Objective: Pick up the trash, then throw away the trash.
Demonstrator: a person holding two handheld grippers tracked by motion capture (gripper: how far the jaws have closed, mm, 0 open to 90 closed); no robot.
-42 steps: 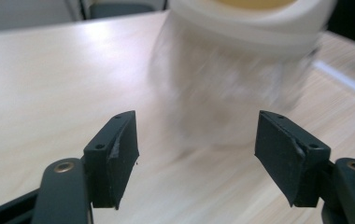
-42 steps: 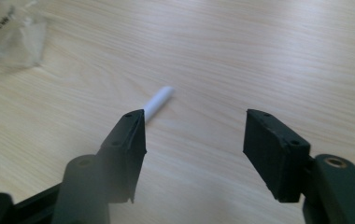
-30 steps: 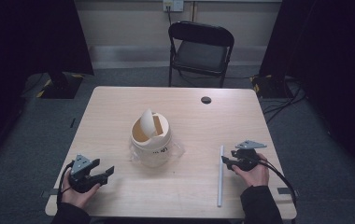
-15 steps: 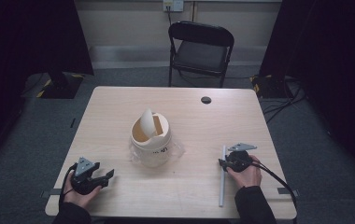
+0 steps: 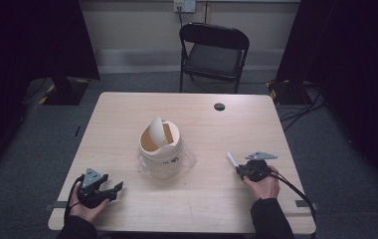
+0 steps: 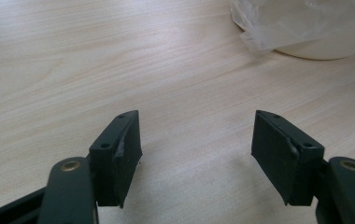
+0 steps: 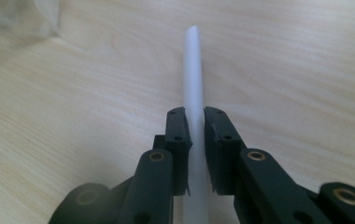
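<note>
Right tongs just clamped onto the white tube

So the right gripper point(image 5: 240, 168) has just been closing, and in the right gripper view its pads are now pinching the white tube point(image 7: 193, 88), which runs straight up between them toward 12 o'clock. A second ago that tube was lying flat on the table point(image 5: 127, 119) by the right hand; now, from the high view, its free end point(image 5: 231, 159) pokes out toward 11 o'clock. Looks to me like the grab is done and lifting comes next. The left gripper point(image 6: 196, 154) sits spread wide, nothing in it, down at 7 o'clock from the white bucket point(image 5: 160, 149).
</note>
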